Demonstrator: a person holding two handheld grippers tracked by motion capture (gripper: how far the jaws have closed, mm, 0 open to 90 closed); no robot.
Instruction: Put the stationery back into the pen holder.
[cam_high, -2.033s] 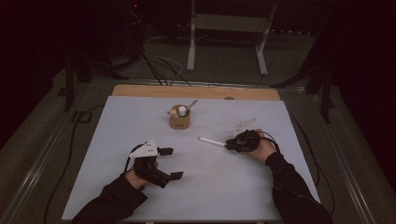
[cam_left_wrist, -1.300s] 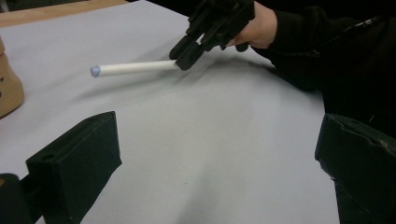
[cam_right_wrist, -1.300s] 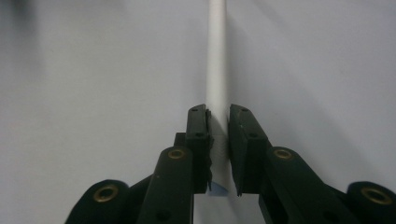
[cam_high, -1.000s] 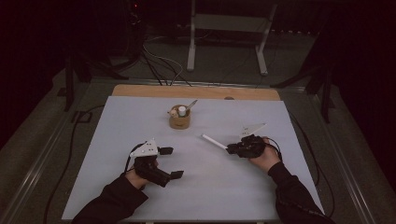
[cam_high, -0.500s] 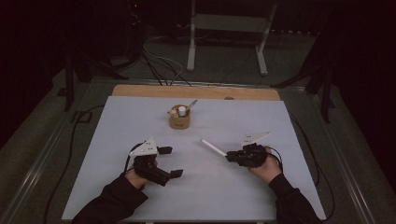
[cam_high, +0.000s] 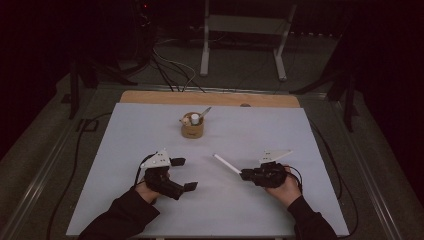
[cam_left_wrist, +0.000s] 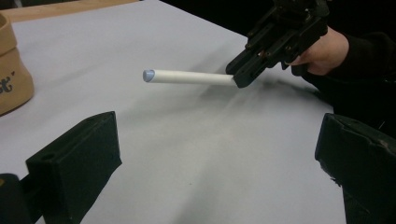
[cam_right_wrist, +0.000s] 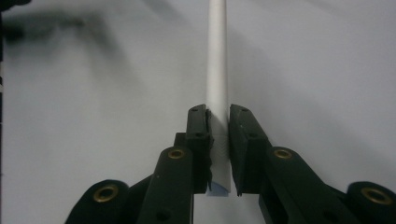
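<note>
In the high view, a pale grey-white table top (cam_high: 150, 130) with a wooden strip along its far edge stands in a dark room; cables and a metal frame are on the floor behind it. A small tan cup (cam_high: 192, 128) with some utensils inside stands near the middle far part. The right gripper (cam_high: 246, 175) pinches one end of a white stick (cam_high: 226, 164), which lies almost level above the table, its long axis going from the gripper toward the far left. The left gripper (cam_high: 184, 174) is near the front left, its jaws spread and empty. In the left gripper view, the white stick (cam_left_wrist: 187, 77) points left with a bluish flat end, toward the cup (cam_left_wrist: 11, 74); dark writing on the cup is cut off and not readable. In the right gripper view, the jaws press on the stick (cam_right_wrist: 217, 70), which points straight away.
</note>
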